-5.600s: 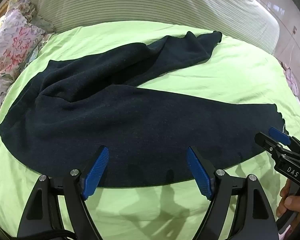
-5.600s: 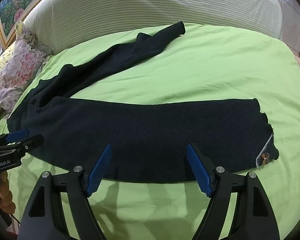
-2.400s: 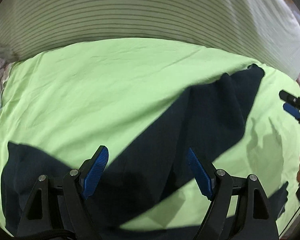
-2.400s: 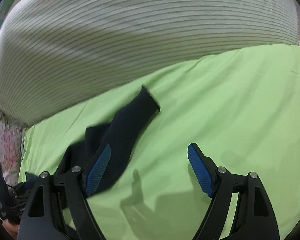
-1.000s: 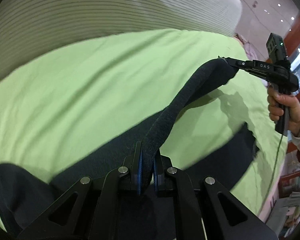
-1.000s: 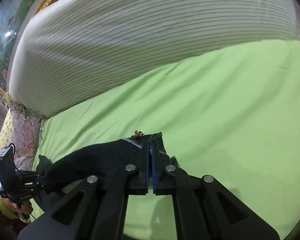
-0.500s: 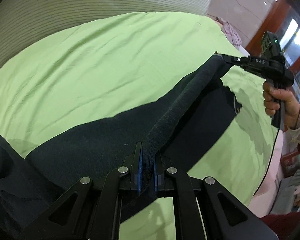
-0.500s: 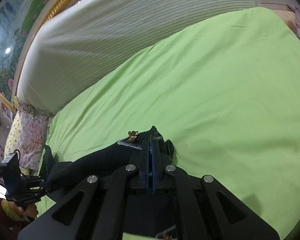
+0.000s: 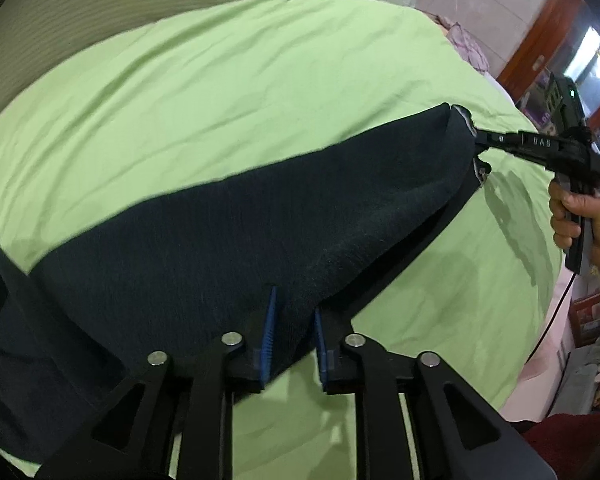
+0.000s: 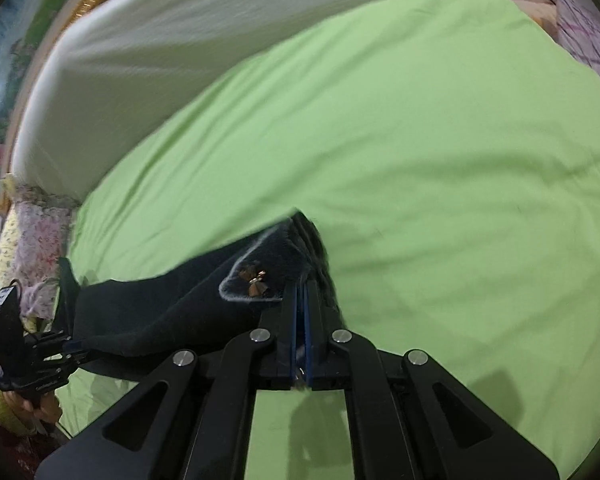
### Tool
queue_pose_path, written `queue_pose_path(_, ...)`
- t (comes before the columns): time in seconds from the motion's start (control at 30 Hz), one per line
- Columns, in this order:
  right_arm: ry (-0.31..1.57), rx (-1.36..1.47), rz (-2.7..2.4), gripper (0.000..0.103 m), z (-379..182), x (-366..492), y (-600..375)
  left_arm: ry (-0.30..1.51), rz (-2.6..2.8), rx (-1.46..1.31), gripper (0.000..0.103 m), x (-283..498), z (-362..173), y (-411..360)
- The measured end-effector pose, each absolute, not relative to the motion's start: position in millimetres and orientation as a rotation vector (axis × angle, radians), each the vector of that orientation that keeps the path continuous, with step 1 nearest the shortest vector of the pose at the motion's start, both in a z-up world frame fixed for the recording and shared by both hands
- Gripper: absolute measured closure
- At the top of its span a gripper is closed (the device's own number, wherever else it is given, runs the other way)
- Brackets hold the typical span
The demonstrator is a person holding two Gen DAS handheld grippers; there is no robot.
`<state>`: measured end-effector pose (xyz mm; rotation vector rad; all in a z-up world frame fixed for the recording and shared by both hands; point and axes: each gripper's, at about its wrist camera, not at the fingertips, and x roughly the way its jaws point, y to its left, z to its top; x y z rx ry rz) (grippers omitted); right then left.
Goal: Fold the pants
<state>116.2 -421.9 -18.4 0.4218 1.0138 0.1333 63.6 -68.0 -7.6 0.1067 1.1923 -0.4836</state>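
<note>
Dark navy pants point(image 9: 260, 236) lie on a lime-green bed sheet point(image 9: 228, 80), one leg laid over the other. My left gripper point(image 9: 294, 332) has its blue pads parted a little, with the leg's near edge between them. My right gripper point(image 10: 300, 312) is shut on the hem end of the leg point(image 10: 260, 276), by a small gold bow point(image 10: 254, 278). In the left wrist view the right gripper point(image 9: 480, 142) holds the hem at the far right. In the right wrist view the left gripper point(image 10: 66, 354) is at the far left on the cloth.
A striped white headboard cushion point(image 10: 188, 40) runs along the far side of the bed. A floral pillow point(image 10: 28, 232) lies at the left. The bed's right edge point(image 9: 556, 320) drops to a floor with furniture beyond.
Both grippers carried the far leg toward the near side and laid it over the other leg. My left gripper's pads have parted slightly from fully shut.
</note>
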Motion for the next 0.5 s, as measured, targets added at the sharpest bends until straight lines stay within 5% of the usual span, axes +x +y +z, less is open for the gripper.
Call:
queue_pose_path(0.17,1.039,0.436,0.055,0.079,-15,104,-426,1.213,-0.434,0.015,0.061,55,-1,-45)
queue_pose_path(0.23,1.010,0.446,0.026,0.053,-7,97,-429,1.215,-0.392,-0.029,0.053,52,4,-29)
queue_pose_path(0.27,0.986,0.449,0.013,0.048,-1,92,-431,1.212,-0.378,-0.051,0.053,51,6,-24)
queue_pose_path(0.5,0.906,0.426,0.080,0.047,31,85,-400,1.201,-0.175,-0.204,0.044,50,20,34)
